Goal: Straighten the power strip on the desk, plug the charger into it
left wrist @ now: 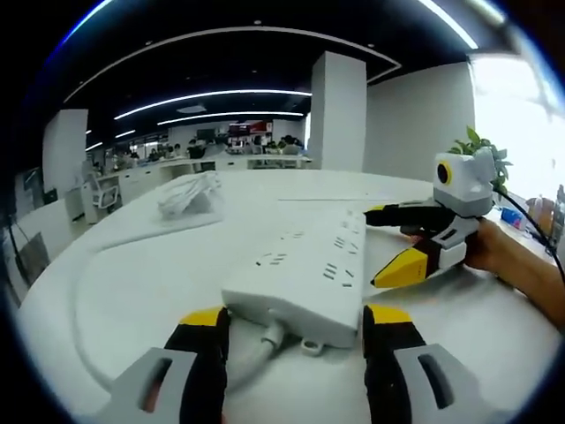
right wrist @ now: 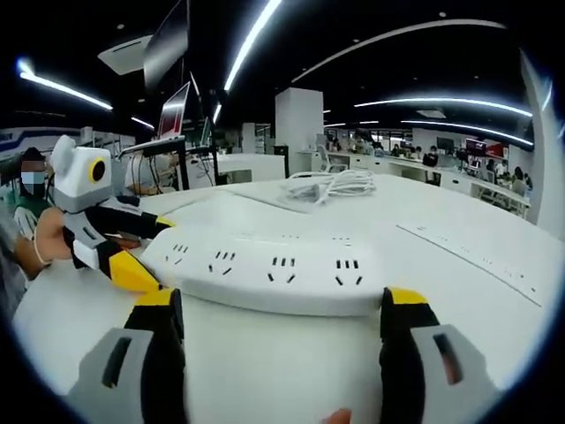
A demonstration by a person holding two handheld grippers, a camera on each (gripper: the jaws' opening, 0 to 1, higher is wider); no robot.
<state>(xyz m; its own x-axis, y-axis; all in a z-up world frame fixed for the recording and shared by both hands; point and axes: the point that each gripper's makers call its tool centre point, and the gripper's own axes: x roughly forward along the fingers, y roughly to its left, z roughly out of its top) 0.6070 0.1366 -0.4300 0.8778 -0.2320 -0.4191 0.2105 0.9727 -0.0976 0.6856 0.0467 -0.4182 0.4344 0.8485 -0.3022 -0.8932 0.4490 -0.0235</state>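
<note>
Desk (left wrist: 132,291): power strip (left wrist: 305,274) lengthwise (cord nearest).

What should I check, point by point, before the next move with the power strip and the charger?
1. Left gripper open around the cable end of the power strip: ok.
2. Right gripper open, jaws either side of the strip's long edge: ok.
3. Either gripper touching the strip: cannot tell.
4. Sockets face up and unblocked: ok.
5. Charger with coiled cable lies apart on the desk, not yet plugged in: not ok.
6. Strip straight on the desk: cannot tell.
</note>
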